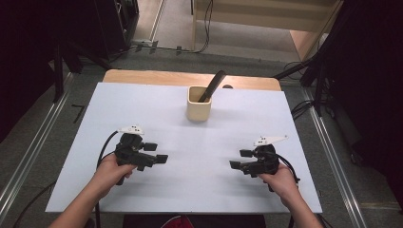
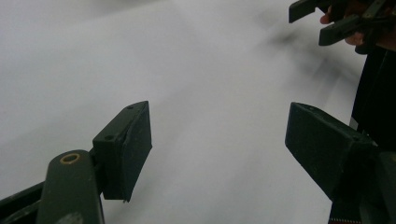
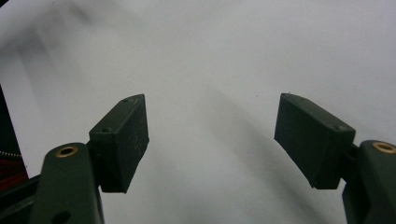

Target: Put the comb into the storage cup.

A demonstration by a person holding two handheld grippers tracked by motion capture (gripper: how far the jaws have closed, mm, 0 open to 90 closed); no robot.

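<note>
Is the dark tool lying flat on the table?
No, the dark tool stands tilted inside the cream cup.

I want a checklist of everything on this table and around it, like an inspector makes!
Surface: white board on a wooden table.
Job's things: cream cup at far middle, a dark utensil leaning inside.
Clutter: nothing seen.
Grippers: left tool and right tool both open, empty, held over the near board.
Cables: one trails from each tool; more on the floor behind.
Surroundings: dark curtains, metal rails, wooden shelf.
</note>
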